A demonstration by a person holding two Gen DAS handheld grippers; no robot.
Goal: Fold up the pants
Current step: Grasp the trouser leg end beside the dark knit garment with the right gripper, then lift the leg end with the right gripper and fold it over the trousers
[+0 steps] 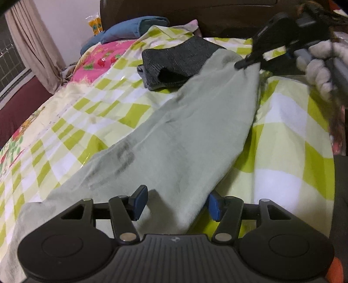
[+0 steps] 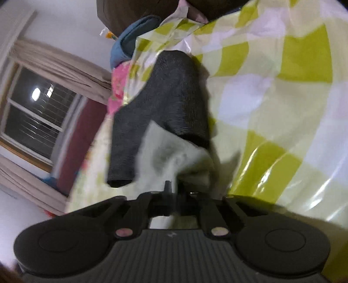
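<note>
Pale green pants (image 1: 174, 139) lie stretched across a green-and-white checked bedsheet (image 1: 289, 135). My left gripper (image 1: 176, 202) is open, its blue pads either side of the near end of the pants. My right gripper (image 1: 243, 64) is shut on the far end of the pants and holds it slightly lifted. In the right wrist view the pale green cloth (image 2: 169, 156) is pinched between my closed right gripper (image 2: 174, 191). A folded dark grey garment (image 1: 176, 65) lies just beyond the pants; it also shows in the right wrist view (image 2: 156, 108).
A blue pillow (image 1: 130, 30) and a pink patterned cloth (image 1: 102, 56) lie at the head of the bed. A dark headboard (image 1: 217, 15) stands behind. A window (image 2: 37, 113) with beige curtains (image 1: 32, 50) is on the left. A gloved hand (image 1: 322, 67) holds the right gripper.
</note>
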